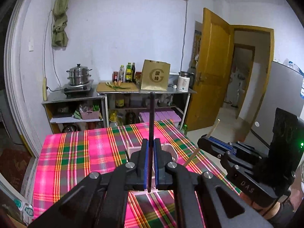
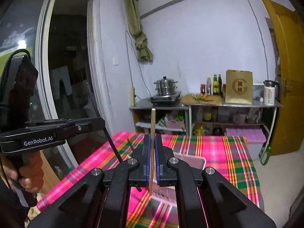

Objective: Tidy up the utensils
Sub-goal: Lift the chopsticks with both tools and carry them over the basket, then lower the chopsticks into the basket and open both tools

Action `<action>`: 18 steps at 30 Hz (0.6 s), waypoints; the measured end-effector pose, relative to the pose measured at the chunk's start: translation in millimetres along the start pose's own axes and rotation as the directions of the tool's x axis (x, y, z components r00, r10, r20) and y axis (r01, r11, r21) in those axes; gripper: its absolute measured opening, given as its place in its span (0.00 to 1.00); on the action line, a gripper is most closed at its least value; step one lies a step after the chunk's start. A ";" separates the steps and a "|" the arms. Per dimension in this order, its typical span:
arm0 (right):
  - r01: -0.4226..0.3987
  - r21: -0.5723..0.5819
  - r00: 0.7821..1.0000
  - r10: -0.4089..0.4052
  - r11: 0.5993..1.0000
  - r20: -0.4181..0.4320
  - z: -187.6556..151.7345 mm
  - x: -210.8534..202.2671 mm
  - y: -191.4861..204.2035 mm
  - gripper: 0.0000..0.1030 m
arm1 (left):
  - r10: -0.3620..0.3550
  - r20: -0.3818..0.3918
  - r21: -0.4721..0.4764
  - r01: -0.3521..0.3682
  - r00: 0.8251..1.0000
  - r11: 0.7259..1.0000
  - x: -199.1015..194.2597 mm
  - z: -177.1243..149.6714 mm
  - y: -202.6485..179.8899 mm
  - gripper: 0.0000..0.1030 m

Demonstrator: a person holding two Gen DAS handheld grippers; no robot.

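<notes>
The left tool (image 1: 151, 148) is clamped on a slim black chopstick (image 1: 151, 117), long axis pointing to 12 o'clock. The right tool (image 2: 152, 148) pinches a pale wooden chopstick (image 2: 152, 125), likewise upright. Beyond them a pink plastic holder (image 2: 197, 161) rests on the plaid-clothed bench (image 2: 228, 152).

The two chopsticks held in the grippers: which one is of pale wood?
The wooden chopstick clamped in the right gripper is the pale one. The black chopstick, in the left gripper, is dark.
</notes>
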State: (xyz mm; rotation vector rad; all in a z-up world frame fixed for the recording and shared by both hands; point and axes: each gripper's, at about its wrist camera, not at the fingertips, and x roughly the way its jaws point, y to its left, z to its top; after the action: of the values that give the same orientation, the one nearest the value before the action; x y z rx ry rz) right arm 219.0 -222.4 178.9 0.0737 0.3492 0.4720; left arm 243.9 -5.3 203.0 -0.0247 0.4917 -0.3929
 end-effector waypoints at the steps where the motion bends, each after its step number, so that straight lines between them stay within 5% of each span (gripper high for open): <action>1: -0.002 0.003 1.000 0.002 1.000 0.009 3.1 3.1 -1.5 0.04 | 0.001 0.003 0.000 -0.001 1.000 1.000 2.6 2.8 1.3 0.05; 18: 0.021 0.059 1.000 -0.021 0.998 -0.001 -7.5 64.9 -36.1 0.04 | 0.011 -0.042 -0.016 -0.011 0.999 1.000 71.2 -1.9 22.8 0.05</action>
State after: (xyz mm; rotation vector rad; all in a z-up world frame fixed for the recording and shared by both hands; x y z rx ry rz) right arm 286.1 -224.9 146.2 0.1275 0.3636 0.4411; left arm 308.8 -10.6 166.2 -0.0290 0.5362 -0.3794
